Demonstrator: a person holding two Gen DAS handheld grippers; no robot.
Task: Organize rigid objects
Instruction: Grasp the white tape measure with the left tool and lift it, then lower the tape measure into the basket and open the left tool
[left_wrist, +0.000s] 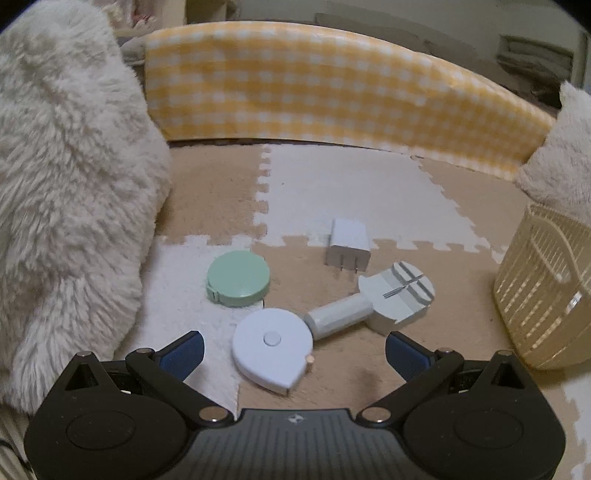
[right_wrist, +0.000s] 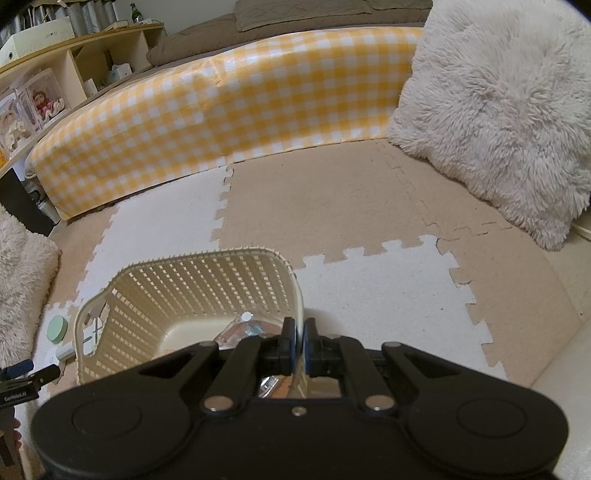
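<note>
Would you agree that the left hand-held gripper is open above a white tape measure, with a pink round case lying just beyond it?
Not quite: the round case is green, not pink. The left wrist view shows it just beyond the white tape measure, with the left hand-held gripper open above.
</note>
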